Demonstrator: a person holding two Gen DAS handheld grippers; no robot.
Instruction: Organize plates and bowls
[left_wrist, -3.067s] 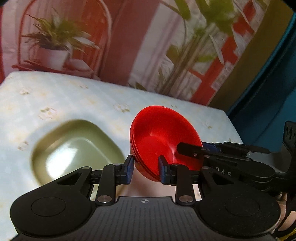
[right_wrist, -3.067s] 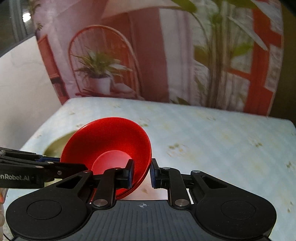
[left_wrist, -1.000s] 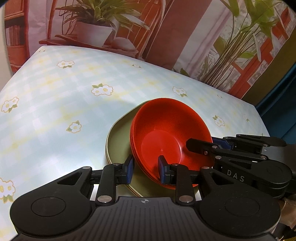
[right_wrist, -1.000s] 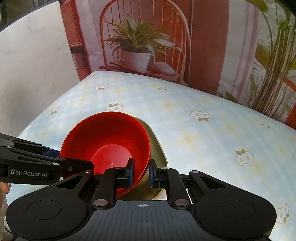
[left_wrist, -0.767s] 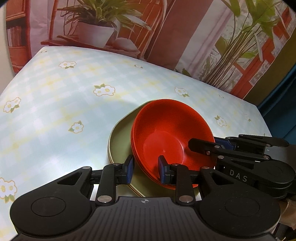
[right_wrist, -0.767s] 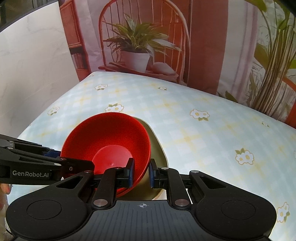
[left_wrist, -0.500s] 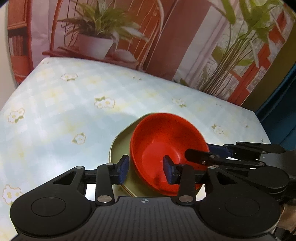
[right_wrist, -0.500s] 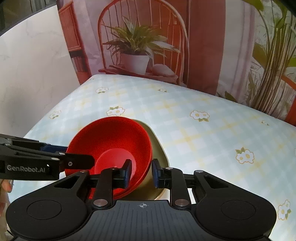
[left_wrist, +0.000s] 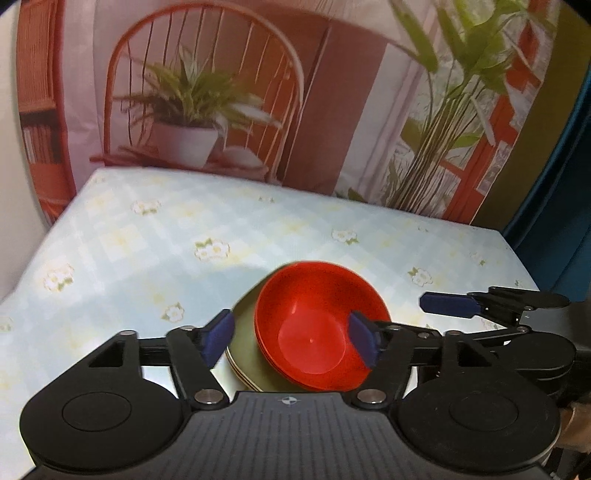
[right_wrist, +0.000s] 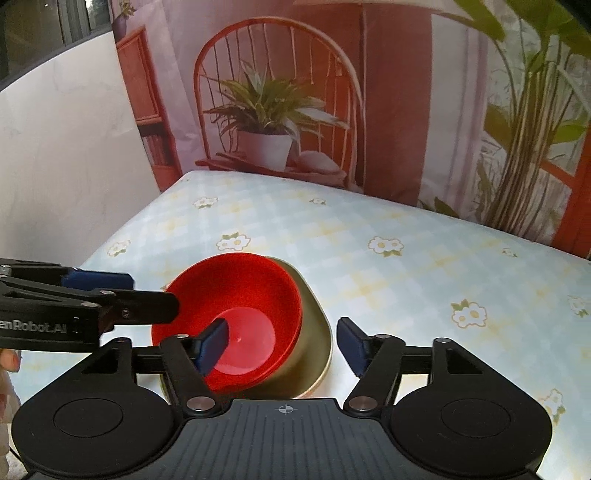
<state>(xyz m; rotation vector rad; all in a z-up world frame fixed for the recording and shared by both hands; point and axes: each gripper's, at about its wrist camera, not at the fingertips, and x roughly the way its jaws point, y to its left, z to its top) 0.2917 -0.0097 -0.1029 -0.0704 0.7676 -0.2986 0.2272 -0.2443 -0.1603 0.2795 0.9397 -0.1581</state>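
A stack of red bowls (left_wrist: 314, 328) rests on a stack of olive-green plates (left_wrist: 242, 350), off-centre toward the plates' right side. My left gripper (left_wrist: 291, 341) hangs just above the bowls' near rim. Its jaws are opening, and the blue pads stand clear on either side of the rim. In the right wrist view the red bowls (right_wrist: 240, 295) sit on the plates (right_wrist: 314, 343). My right gripper (right_wrist: 281, 345) straddles the bowls' right rim, jaws opening, with neither pad touching it. One right finger pad (left_wrist: 448, 306) shows at the right of the left wrist view.
The table wears a pale blue checked cloth with white flowers (right_wrist: 406, 266), bare around the stack. Behind it hangs a printed backdrop of a chair and potted plants (right_wrist: 273, 110). A white wall (right_wrist: 74, 147) stands at the left. A person's hand (right_wrist: 7, 362) shows at the left edge.
Both grippers were shut on the red bowls' rim. Both have let go, spread their jaws and risen a little. The bowls have settled level on the olive plates.
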